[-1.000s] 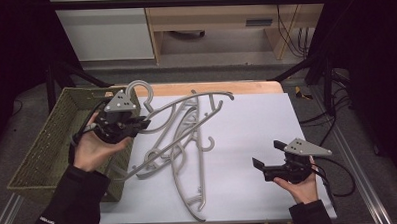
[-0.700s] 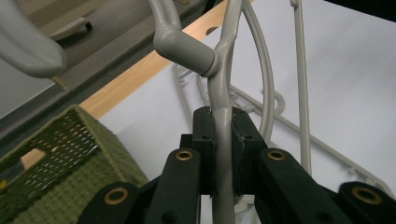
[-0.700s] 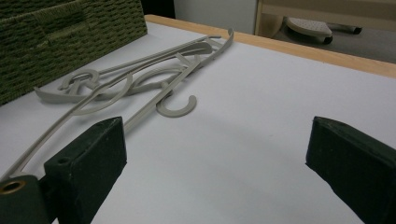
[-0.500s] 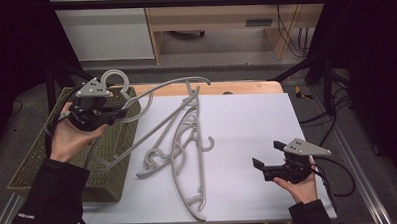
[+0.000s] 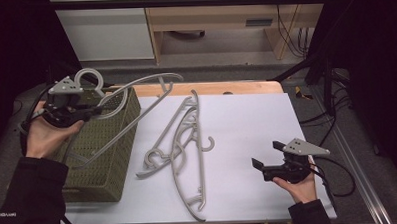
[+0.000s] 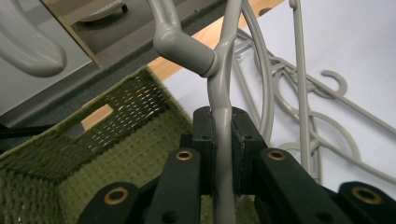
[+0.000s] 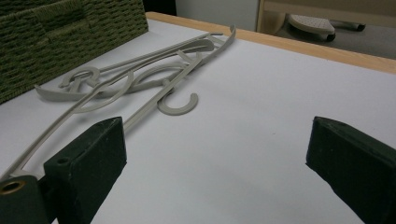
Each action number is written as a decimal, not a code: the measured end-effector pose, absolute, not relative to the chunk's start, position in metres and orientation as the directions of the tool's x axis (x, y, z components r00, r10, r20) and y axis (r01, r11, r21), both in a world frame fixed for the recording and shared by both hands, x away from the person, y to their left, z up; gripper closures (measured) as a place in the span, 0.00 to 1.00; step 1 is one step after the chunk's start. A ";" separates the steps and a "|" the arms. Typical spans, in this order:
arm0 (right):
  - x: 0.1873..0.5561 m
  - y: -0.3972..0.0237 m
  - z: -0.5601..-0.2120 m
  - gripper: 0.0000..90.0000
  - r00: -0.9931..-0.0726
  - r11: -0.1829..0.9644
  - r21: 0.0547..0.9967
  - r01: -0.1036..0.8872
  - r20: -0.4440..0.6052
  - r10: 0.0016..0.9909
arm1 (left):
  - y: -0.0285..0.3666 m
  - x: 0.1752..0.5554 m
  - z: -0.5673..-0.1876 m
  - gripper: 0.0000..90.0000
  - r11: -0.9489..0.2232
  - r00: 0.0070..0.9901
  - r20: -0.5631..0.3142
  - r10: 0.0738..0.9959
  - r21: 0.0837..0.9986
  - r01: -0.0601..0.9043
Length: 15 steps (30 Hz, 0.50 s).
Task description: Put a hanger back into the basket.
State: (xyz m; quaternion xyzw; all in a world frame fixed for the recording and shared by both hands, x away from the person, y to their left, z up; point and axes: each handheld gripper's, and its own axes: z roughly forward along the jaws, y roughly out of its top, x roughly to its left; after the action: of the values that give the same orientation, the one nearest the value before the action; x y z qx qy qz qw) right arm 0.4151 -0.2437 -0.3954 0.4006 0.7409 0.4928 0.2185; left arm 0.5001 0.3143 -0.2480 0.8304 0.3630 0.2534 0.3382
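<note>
Your right hand (image 5: pixel 303 187) rests low at the near right edge of the worktop (image 5: pixel 246 115), palm up, its hand-held gripper (image 5: pixel 265 158) pointing left across the white surface with jaws standing wide apart and nothing between them. Your left hand (image 5: pixel 49 134) is raised at the far left above the green woven basket (image 5: pixel 106 165); its hand-held gripper (image 6: pixel 223 135) is clamped on the neck of a grey plastic hanger (image 5: pixel 135 89), which hangs tilted over the basket's rim. Two more grey hangers (image 5: pixel 187 142) lie flat mid-worktop, just beside the basket.
</note>
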 end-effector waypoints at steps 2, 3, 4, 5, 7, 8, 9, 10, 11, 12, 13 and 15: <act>0.415 -0.243 -0.396 0.06 -0.582 0.193 0.905 0.378 0.070 0.810 | 0.322 0.502 -0.250 0.91 -0.514 0.602 0.183 0.777 0.737 0.440; 0.416 -0.243 -0.396 0.06 -0.581 0.192 0.905 0.381 0.073 0.810 | 0.326 0.503 -0.250 0.92 -0.520 0.599 0.191 0.778 0.730 0.442; 0.416 -0.243 -0.396 0.06 -0.584 0.195 0.904 0.380 0.071 0.809 | 0.331 0.504 -0.250 0.92 -0.537 0.600 0.206 0.773 0.717 0.445; 0.416 -0.243 -0.396 0.06 -0.583 0.195 0.904 0.380 0.071 0.809 | 0.334 0.505 -0.252 0.91 -0.523 0.589 0.199 0.783 0.723 0.452; 0.416 -0.243 -0.396 0.06 -0.581 0.195 0.904 0.380 0.069 0.811 | 0.341 0.507 -0.254 0.91 -0.520 0.578 0.204 0.791 0.721 0.458; 0.416 -0.243 -0.396 0.06 -0.581 0.195 0.904 0.380 0.069 0.811 | 0.344 0.508 -0.255 0.91 -0.515 0.573 0.199 0.795 0.720 0.464; 0.416 -0.243 -0.396 0.06 -0.581 0.195 0.904 0.380 0.069 0.811 | 0.350 0.510 -0.258 0.92 -0.505 0.553 0.205 0.808 0.724 0.470; 0.416 -0.243 -0.396 0.06 -0.581 0.195 0.904 0.380 0.069 0.811 | 0.350 0.510 -0.258 0.91 -0.505 0.553 0.205 0.808 0.724 0.470; 0.416 -0.243 -0.396 0.06 -0.581 0.193 0.905 0.380 0.072 0.810 | 0.355 0.510 -0.262 0.91 -0.504 0.545 0.204 0.814 0.714 0.486; 0.416 -0.243 -0.396 0.06 -0.581 0.194 0.905 0.380 0.070 0.811 | 0.355 0.510 -0.262 0.91 -0.504 0.545 0.204 0.814 0.714 0.486; 0.416 -0.243 -0.396 0.06 -0.581 0.194 0.905 0.380 0.070 0.811 | 0.359 0.511 -0.264 0.91 -0.504 0.541 0.205 0.816 0.710 0.491; 0.416 -0.243 -0.396 0.06 -0.580 0.196 0.904 0.379 0.067 0.812 | 0.367 0.512 -0.268 0.92 -0.489 0.523 0.201 0.828 0.715 0.499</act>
State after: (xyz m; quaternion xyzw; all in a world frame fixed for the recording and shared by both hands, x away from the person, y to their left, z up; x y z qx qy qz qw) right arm 0.4162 -0.2430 -0.3964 0.4015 0.7412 0.4907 0.2206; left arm 0.5118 0.3666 -0.2684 0.8188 0.4053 0.2723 0.3019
